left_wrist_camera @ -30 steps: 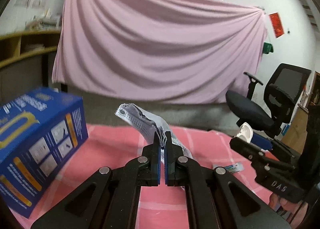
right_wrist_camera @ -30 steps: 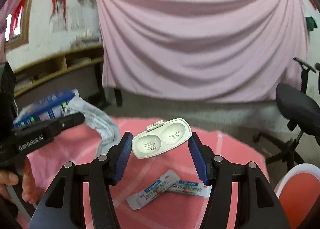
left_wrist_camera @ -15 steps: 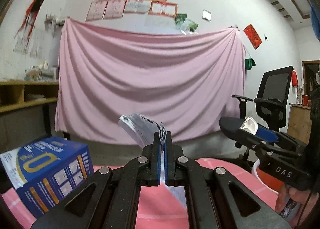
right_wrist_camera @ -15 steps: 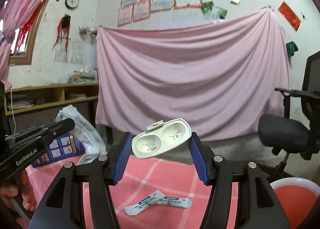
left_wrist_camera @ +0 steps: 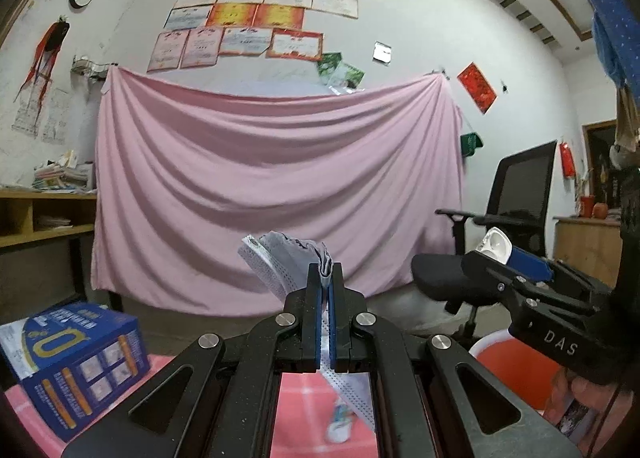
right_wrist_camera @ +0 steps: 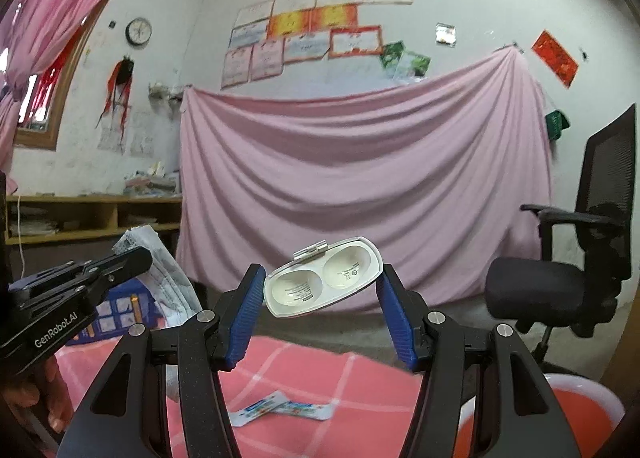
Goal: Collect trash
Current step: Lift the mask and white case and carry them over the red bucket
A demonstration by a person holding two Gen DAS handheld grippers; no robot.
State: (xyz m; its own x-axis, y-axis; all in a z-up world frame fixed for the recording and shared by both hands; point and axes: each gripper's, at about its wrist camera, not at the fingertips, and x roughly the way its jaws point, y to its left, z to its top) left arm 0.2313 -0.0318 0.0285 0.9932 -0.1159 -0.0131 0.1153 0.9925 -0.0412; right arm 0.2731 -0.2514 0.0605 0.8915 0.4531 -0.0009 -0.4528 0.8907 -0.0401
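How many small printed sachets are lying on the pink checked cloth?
2: both sachets lie end to end on the cloth, below the right gripper. More may be hidden.

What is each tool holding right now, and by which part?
Left tool is shut on a folded face mask, pinching its bunched edge. Right tool grips a white plastic blister shell across its two ends.

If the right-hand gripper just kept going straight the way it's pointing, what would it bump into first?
Probably the pink draped cloth on the far wall. The right gripper points level, holding a white plastic two-cup case, and nothing nearer shows in its line. The black office chair stands off to its right. Depth is hard to judge.
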